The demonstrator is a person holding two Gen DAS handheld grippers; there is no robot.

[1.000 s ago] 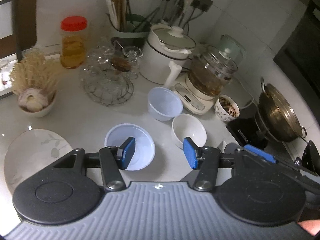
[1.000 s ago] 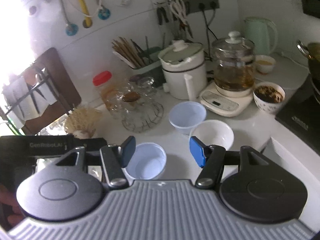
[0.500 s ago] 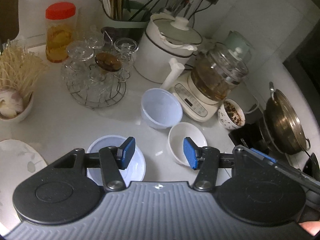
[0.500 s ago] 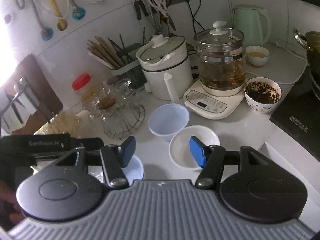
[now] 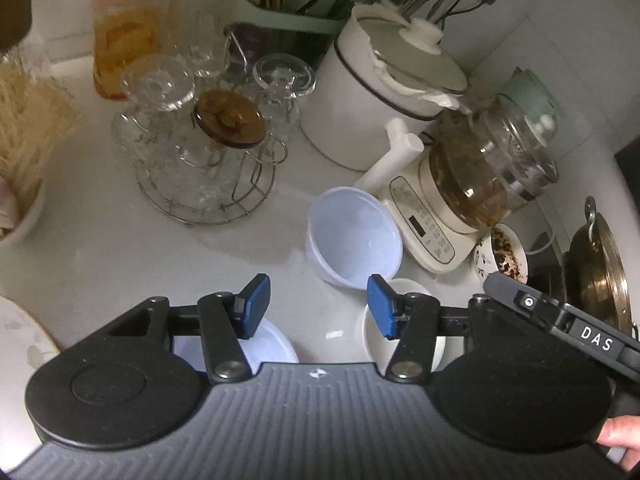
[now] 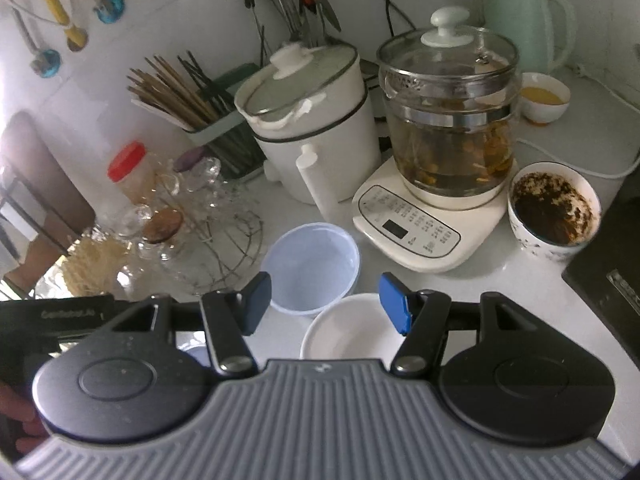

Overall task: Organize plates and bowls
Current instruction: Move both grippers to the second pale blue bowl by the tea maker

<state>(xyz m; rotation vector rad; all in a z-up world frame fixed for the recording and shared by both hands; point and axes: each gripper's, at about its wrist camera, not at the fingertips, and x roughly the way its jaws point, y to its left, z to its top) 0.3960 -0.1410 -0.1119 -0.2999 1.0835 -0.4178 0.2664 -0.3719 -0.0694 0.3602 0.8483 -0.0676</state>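
A translucent plastic bowl (image 5: 354,236) stands on the white counter ahead of my left gripper (image 5: 316,310), which is open and empty. A second plastic bowl (image 5: 268,344) lies under its left finger and a white ceramic bowl (image 5: 374,338) under its right finger. A white plate's edge (image 5: 22,340) shows at far left. In the right wrist view my right gripper (image 6: 326,304) is open and empty above the white bowl (image 6: 348,334), with the plastic bowl (image 6: 312,266) just beyond.
A wire rack of glasses (image 5: 204,148), a red-lidded jar (image 5: 126,28), a white cooker (image 5: 384,88), a glass kettle on its base (image 6: 444,128), a bowl of dark dregs (image 6: 552,210) and a wok (image 5: 596,264) crowd the counter.
Both grippers have moved forward toward the bowls and appliances. The near plastic bowl and white bowl now lie under the left fingers. Both grippers stay open.
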